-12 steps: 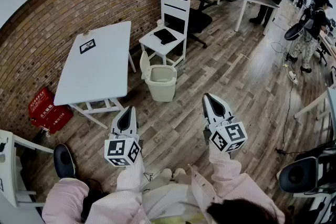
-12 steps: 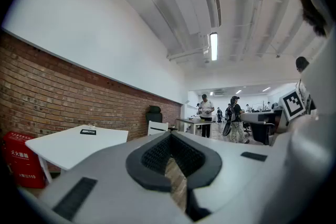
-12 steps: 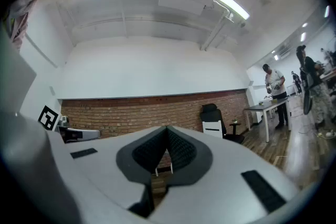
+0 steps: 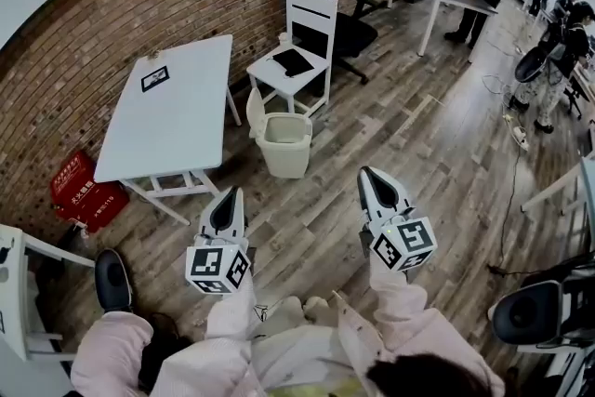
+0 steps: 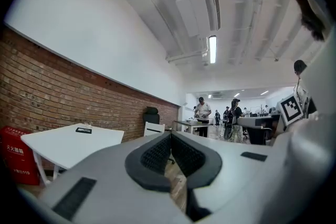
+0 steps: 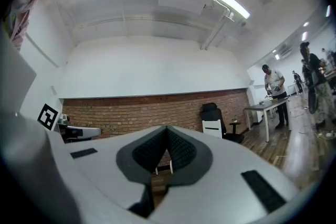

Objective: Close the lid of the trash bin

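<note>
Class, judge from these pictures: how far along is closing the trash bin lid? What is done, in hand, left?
Done: nothing yet. The lid of the trash bin stands open, next to the white chair.
In hand: the left gripper and right gripper are shut and empty, well short of the bin.
Left: reach the bin and swing the lid down onto it.

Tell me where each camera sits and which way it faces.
Head view: on the person's head, steeply down at the open trash bin; shows sleeves, left gripper, right gripper.
Left gripper view: on the left gripper, level along shut jaws toward the brick wall; right gripper's cube at right.
Right gripper view: on that gripper, along shut jaws toward the wall; left gripper's cube at left.
Both gripper views share the black office chair.
</note>
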Motion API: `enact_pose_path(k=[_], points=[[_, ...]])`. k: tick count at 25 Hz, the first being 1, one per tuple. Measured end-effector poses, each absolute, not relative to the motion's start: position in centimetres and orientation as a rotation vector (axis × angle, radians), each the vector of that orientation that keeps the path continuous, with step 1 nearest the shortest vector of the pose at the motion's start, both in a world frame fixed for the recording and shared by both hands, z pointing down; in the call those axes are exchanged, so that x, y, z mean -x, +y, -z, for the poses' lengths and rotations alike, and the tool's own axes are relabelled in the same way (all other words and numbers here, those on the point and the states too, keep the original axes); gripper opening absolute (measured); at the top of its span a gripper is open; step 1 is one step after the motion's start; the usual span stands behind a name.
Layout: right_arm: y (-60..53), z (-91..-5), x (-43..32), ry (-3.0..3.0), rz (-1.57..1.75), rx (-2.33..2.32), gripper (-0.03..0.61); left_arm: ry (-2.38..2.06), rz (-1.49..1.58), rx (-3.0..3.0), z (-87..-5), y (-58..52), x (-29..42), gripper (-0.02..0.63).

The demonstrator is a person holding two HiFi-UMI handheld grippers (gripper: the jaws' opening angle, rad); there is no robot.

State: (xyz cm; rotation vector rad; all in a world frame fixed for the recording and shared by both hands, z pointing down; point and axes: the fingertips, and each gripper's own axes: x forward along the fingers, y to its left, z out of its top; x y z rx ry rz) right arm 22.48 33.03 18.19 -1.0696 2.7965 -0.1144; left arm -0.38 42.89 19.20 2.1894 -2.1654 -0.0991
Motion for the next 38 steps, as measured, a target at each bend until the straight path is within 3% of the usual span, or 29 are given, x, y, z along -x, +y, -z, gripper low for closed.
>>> enact_pose_path(k=[20,38], points=[[30.7,-20.1,-24.2,2.777,0.202,1.082,0.003,-2.147,0.039,-2.164,-20.5,39.8,-0.6,0.179],[18.7,-20.2,-16.5,2.776,0.222,1.114,0.003,-2.067,0.037,-2.135,-23.1,27.2,7.3,0.21]])
